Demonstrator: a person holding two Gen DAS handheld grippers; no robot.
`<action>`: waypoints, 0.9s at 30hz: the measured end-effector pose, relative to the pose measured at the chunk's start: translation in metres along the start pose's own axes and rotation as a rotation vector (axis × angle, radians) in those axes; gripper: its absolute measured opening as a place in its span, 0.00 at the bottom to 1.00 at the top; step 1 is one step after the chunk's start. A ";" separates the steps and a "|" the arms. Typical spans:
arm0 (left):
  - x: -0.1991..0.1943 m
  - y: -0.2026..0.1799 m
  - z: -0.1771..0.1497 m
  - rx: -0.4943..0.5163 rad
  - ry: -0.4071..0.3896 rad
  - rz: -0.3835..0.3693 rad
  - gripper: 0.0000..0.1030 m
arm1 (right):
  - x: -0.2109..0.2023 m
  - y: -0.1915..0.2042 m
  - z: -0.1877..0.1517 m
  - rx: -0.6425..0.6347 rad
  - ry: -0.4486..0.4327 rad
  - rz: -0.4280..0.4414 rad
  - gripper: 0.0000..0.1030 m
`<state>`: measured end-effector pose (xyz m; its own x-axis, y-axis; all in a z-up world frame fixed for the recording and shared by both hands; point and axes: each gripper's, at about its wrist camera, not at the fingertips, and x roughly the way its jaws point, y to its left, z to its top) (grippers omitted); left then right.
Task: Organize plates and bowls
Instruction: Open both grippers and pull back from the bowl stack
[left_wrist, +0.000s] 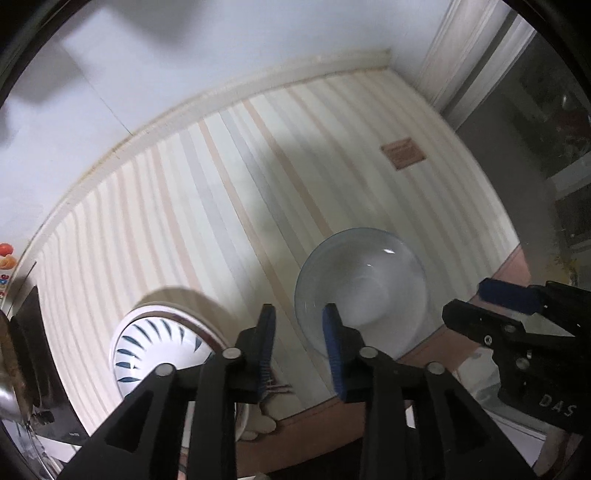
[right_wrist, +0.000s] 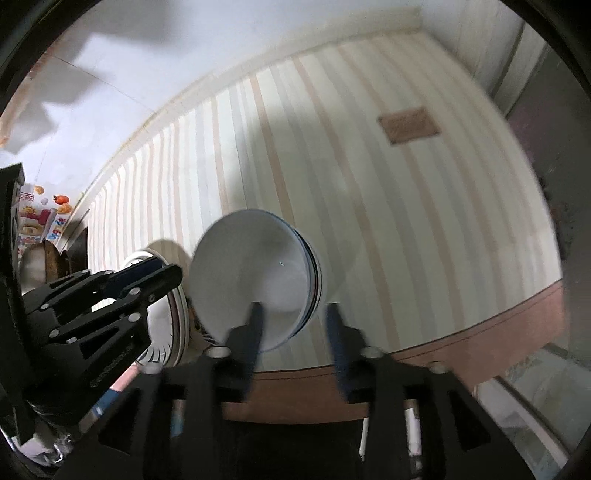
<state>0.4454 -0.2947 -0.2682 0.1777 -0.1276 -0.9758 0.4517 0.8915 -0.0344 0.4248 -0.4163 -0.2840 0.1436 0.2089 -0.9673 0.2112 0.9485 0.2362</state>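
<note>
A striped tablecloth (left_wrist: 229, 206) in cream, grey and tan is seen spread over the table, with a brown edge (right_wrist: 509, 332) showing along its near side and a small brown label (left_wrist: 403, 152) lying flat towards the far right. On the cloth a stack of pale bowls (right_wrist: 255, 280) is set near the front edge, the top bowl (left_wrist: 364, 288) empty and upright. Just to the left of it, a white plate with blue leaf marks (left_wrist: 155, 347) is laid on another plate, close to the stack; whether they touch cannot be told. The left gripper (left_wrist: 301, 345) is held above the gap between plate and bowls, its jaws parted with nothing clasped between the blue pads. The right gripper (right_wrist: 293, 334) is poised over the near rim of the bowl stack, jaws likewise released and empty, though blurred.
</note>
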 end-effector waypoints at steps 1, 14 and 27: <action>-0.008 0.001 -0.003 -0.002 -0.013 -0.009 0.29 | -0.009 0.001 -0.005 0.000 -0.022 -0.002 0.56; -0.098 0.007 -0.033 -0.035 -0.202 -0.028 0.89 | -0.100 0.030 -0.062 -0.031 -0.226 -0.035 0.91; -0.143 0.009 -0.057 -0.053 -0.260 -0.105 0.96 | -0.166 0.056 -0.100 -0.090 -0.344 -0.086 0.95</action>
<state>0.3742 -0.2432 -0.1411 0.3538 -0.3214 -0.8784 0.4347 0.8880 -0.1499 0.3161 -0.3744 -0.1200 0.4494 0.0498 -0.8919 0.1531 0.9794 0.1318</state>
